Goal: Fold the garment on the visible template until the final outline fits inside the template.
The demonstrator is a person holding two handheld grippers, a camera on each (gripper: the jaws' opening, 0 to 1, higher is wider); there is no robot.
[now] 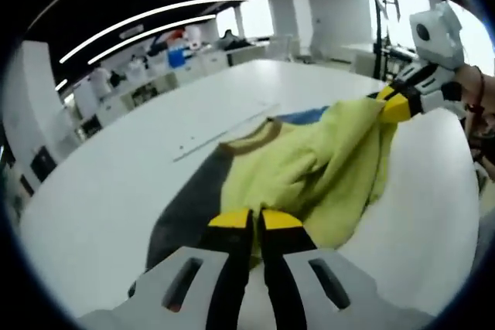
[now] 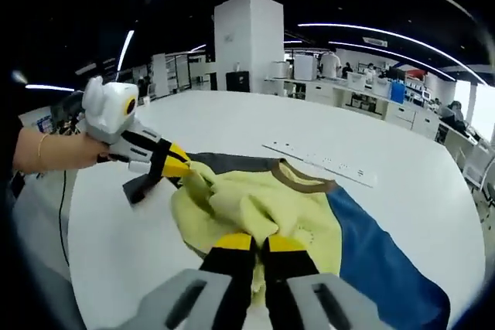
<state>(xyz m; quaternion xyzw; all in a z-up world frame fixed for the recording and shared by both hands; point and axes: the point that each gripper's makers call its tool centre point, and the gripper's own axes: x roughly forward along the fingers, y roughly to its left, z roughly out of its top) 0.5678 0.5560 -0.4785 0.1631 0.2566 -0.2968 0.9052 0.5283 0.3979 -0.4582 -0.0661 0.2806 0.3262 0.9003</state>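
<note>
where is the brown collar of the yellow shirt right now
In the right gripper view the brown collar sits at the shirt's far edge, near the white strip.

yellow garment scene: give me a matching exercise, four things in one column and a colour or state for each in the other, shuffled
Things:
1. soft yellow garment
2. flat template mat under the garment
3. garment's ribbed collar band
4. left gripper

Colours or states:
A. brown, curved
B. blue on one side, dark grey on the other
C. shut on a fold of yellow cloth
D. bunched up and lifted at two points

Pairs: 1-D, 2-B, 3-A, 4-C

The right gripper is likewise shut on the yellow garment.
</note>
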